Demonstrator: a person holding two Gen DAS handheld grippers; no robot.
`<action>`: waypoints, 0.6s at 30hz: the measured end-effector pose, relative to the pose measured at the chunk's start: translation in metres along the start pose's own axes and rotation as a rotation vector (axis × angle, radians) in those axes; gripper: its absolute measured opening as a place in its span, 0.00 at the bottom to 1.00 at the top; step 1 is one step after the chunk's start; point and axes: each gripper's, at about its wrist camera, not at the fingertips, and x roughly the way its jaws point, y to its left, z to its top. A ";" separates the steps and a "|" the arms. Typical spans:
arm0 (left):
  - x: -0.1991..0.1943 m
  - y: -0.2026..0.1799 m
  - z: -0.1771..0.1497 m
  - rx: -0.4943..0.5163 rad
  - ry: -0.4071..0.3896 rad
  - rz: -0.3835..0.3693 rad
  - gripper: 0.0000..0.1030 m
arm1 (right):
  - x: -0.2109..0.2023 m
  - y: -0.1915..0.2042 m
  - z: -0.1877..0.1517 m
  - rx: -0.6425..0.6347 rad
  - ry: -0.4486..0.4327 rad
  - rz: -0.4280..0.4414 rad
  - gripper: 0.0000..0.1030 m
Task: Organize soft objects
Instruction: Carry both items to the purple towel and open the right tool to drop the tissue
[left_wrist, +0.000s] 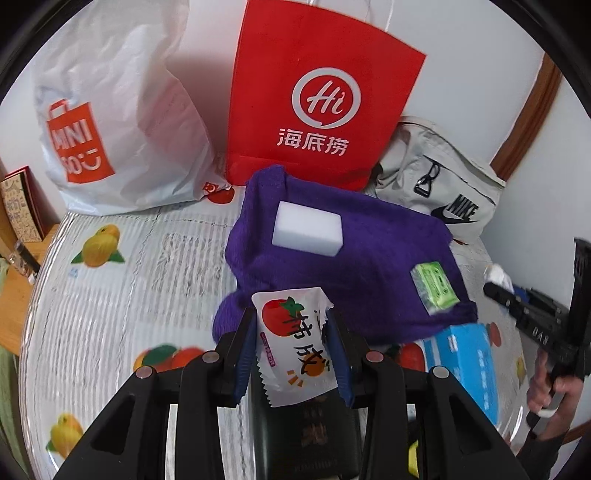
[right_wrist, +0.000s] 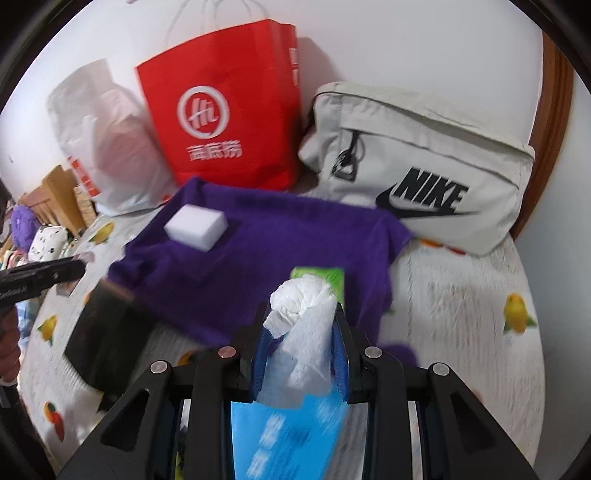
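Left wrist – fingers (left_wrist: 248, 345) clamp white persimmon-print packet (left_wrist: 293, 339) | right fingers (right_wrist: 265, 347) clamp crumpled white tissue (right_wrist: 304, 325)

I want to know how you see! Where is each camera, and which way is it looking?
Left wrist: sits on the left hand-held gripper, looking forward along its fingers at the snack packet it grips and the purple cloth; the person's right hand shows at right.
Right wrist: sits on the right hand-held gripper, looking at the crumpled tissue it pinches above the blue tissue box; the other gripper pokes in at left.
Both share: white sponge, red bag, Nike bag.
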 end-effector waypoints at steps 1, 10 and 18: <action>0.004 0.000 0.003 -0.001 0.006 -0.002 0.34 | 0.006 -0.003 0.007 -0.001 0.002 -0.010 0.30; 0.049 0.000 0.033 0.009 0.062 -0.016 0.34 | 0.063 -0.023 0.037 0.004 0.056 -0.028 0.30; 0.084 -0.002 0.045 0.010 0.120 -0.015 0.34 | 0.096 -0.028 0.045 0.012 0.100 0.002 0.30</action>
